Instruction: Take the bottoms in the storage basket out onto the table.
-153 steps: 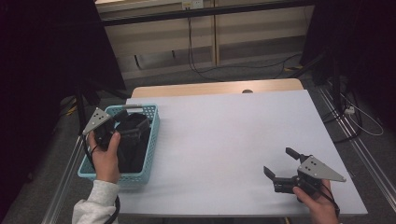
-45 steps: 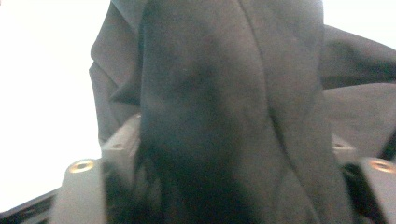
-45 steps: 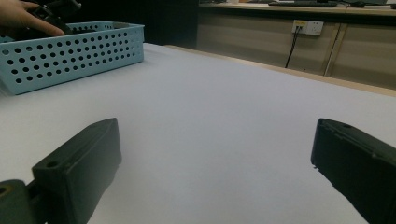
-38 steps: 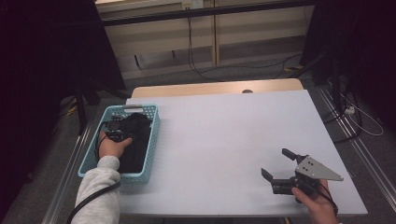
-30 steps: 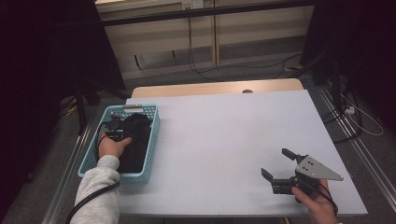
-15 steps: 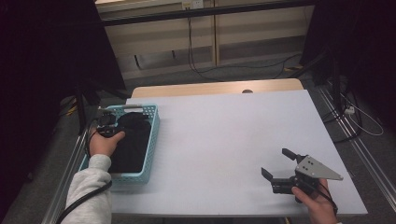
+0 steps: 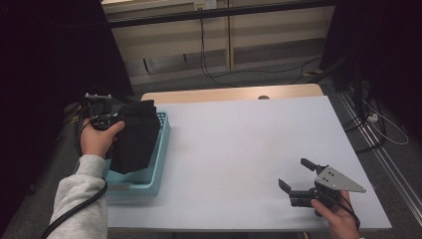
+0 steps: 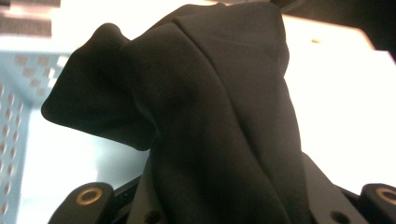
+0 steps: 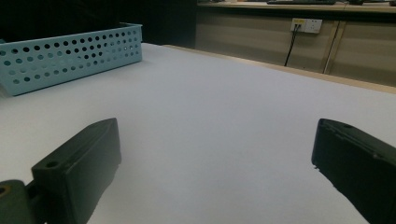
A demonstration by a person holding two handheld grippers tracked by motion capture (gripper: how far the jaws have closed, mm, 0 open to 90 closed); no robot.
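Left gripper (image 7: 110, 121) clamped on a black garment (image 7: 133, 137), which hangs partly above the light blue basket (image 7: 149, 181), its lower end inside. The cloth looks soft, light and limp; it probably drapes and slips, so a bunched fold gives the surest hold. Right gripper (image 7: 297, 183), jaws wide and empty, rests on the white table (image 7: 239, 149), well apart from the basket.

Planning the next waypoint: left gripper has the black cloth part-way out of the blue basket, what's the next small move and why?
Probably keep lifting a little, then carry it right over the table. The black cloth hangs from the left gripper, its lower end apparently inside the blue basket, so moving sideways now could snag the rim. The white table beside it is bare; the right gripper waits open.
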